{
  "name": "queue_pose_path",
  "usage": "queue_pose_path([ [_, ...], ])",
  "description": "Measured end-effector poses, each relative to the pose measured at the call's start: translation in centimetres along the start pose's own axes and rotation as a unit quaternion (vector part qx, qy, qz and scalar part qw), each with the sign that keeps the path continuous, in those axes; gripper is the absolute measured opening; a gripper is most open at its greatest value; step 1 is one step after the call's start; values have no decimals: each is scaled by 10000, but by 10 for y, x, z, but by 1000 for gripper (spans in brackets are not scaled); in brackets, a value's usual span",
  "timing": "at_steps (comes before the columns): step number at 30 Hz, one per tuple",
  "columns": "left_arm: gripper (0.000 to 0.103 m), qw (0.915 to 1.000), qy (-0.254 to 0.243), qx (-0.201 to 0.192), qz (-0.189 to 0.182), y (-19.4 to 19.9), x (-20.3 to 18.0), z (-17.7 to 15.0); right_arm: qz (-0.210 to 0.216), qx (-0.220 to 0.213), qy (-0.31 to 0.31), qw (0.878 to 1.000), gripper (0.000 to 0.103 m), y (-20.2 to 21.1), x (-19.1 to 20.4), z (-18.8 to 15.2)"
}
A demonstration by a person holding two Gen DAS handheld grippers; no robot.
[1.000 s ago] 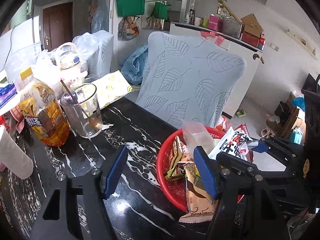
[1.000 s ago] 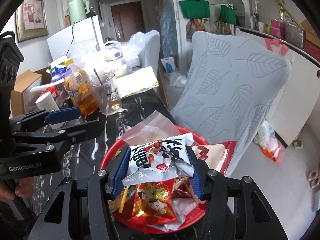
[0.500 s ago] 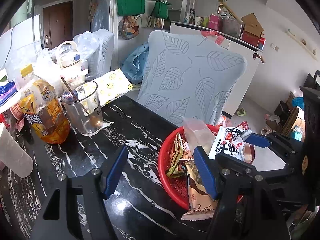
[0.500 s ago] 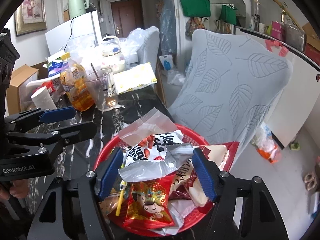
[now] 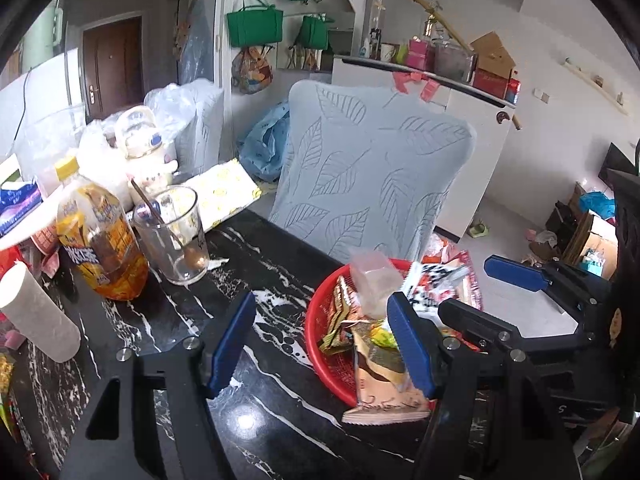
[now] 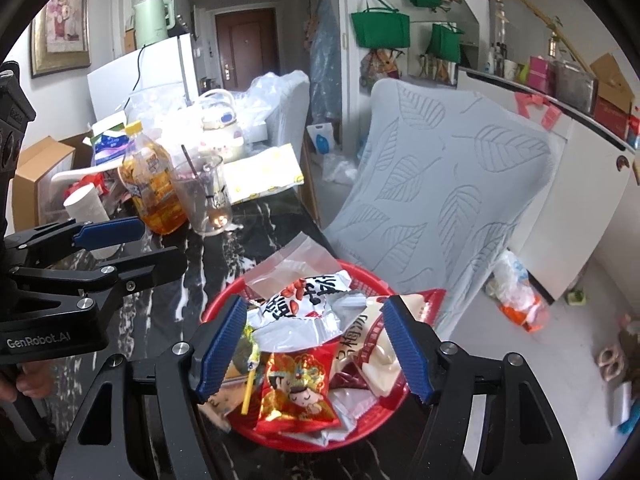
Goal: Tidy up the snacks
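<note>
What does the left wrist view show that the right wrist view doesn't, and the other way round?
Only the left wrist view: the brown packet hanging over the basket's near rim, and the left gripper head-on, jaws open over bare table.

Only the right wrist view: the red cartoon packet at the front of the pile, the mint kettle and the framed picture.

Both: the red basket of snacks, the white peanut packet lying free on top, the orange drink bottle, the glass, and the right gripper, jaws just opened.
</note>
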State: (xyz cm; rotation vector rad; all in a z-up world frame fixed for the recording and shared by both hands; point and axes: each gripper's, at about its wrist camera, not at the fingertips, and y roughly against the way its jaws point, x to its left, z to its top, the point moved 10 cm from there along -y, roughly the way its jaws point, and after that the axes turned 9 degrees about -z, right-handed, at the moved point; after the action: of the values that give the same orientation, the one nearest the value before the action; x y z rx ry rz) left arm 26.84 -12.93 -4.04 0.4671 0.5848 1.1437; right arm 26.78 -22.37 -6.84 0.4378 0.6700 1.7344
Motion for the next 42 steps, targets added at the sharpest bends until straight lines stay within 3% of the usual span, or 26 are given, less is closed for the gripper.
queue_pose_path([
  [13,67,9981,-379,-469,-116,69,-34,10,-403,-689,-52,9968,71,78,-2,19],
  [22,67,9952,-642,-738,-101,113,-48,0,-667,-909,-247,9933,71,127,3,6],
  [33,67,9951,-610,-744,-233,143,-52,-36,-879,-908,-434,9910,72,168,17,-24],
  [42,67,9974,-439,-525,-246,147,-43,-72,-859,-712,-515,9924,72,175,34,-56],
])
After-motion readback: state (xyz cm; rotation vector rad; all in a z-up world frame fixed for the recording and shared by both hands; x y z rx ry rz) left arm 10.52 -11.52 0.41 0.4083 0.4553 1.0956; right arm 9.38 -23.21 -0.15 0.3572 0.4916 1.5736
